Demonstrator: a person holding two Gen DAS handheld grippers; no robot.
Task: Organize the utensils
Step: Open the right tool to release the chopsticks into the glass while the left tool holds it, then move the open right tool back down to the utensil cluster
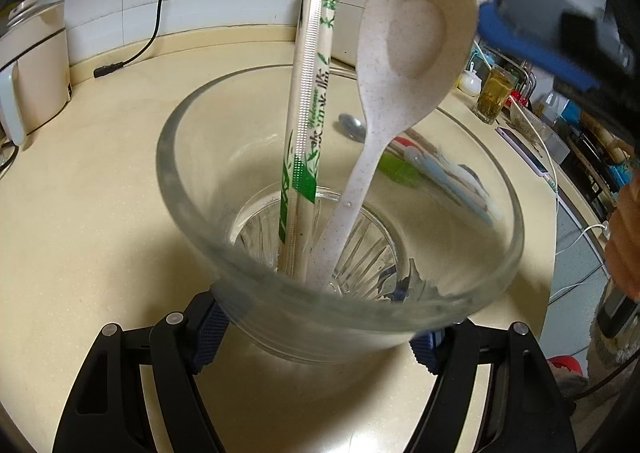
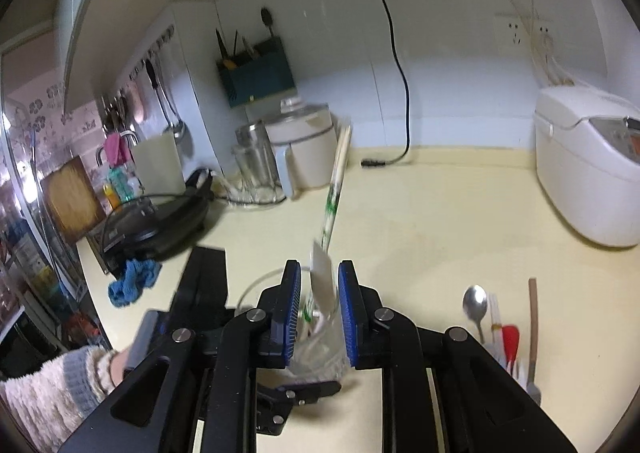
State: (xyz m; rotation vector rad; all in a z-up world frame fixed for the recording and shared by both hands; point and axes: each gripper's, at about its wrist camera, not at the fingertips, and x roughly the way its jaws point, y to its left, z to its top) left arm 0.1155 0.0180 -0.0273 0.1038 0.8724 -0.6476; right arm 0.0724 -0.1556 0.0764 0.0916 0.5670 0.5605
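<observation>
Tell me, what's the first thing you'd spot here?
A big pale speckled spoon and wrapped chopsticks stand in a clear glass on the yellow counter. The left hand-held gripper clamps the glass. More utensils lie to the right, and a white rice cooker sits behind them.

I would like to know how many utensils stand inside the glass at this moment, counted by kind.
Inside the glass:
Wrapped chopsticks: 1 packet
Cream spoon: 1
Total: 2
</observation>
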